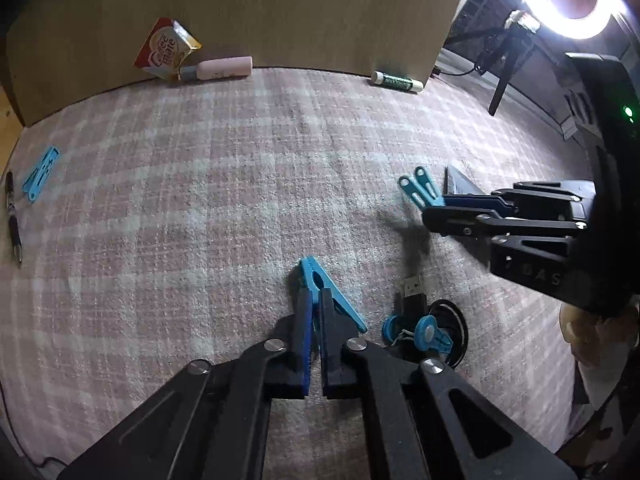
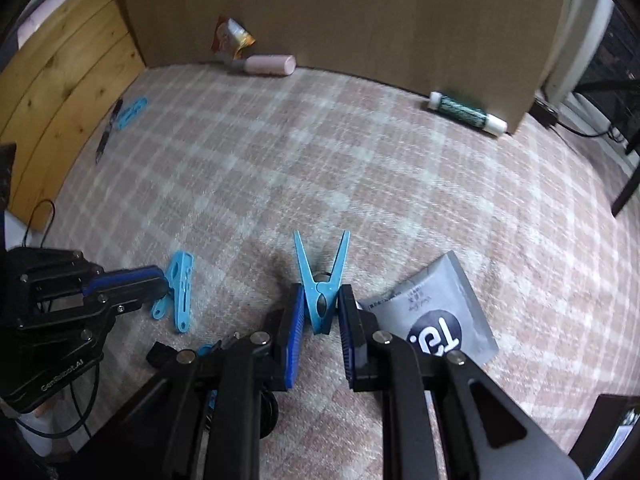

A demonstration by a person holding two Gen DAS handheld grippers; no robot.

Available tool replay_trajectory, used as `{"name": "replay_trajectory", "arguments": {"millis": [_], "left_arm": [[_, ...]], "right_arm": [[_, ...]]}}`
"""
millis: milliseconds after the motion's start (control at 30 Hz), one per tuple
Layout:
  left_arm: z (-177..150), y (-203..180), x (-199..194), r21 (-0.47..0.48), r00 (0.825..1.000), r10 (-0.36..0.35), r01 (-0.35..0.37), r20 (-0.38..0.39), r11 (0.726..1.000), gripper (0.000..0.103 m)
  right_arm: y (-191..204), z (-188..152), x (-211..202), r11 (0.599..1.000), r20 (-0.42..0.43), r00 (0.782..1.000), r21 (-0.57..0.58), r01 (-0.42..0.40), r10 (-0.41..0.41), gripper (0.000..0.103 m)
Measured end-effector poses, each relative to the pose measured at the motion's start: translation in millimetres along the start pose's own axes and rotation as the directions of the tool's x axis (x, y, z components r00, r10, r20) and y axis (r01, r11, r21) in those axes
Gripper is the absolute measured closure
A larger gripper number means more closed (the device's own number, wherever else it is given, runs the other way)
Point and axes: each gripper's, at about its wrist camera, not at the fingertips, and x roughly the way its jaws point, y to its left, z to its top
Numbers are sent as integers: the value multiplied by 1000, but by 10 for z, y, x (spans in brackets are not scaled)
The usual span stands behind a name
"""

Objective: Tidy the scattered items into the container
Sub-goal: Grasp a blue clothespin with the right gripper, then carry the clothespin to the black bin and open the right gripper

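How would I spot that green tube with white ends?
Look to the tall cardboard panel standing at the far edge of the pink plaid cloth. At the foot of its right corner lies the glue stick. Unlike the pale pink tube further left, its middle is dark green with white ends.

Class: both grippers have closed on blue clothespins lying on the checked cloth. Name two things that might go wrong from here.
1. The left gripper pinches its clothespin near one end, so it may pivot or slip when lifted.
2. The right gripper squeezes its clothespin beside the grey sachet, which might get nudged.
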Motion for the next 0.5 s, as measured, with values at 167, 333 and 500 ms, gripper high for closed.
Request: {"name": "replay_trajectory", "arguments": {"millis": [167,333,500], "left_arm": [[2,55,-15,-40,1000,7,-7,-14,999,103],[33,5,-33,-82,999,47,-48,-16,996,53],[50,-140,9,-69,997,74,-77,-37,995,52]], "right_arm": [[-57,-38,-135,999,47,999,40,-8,6,86],[-24,-42,-41,999,41,999,53,0,-2,86],[78,-66,66,999,36,999,39,8,-10,86]]}}
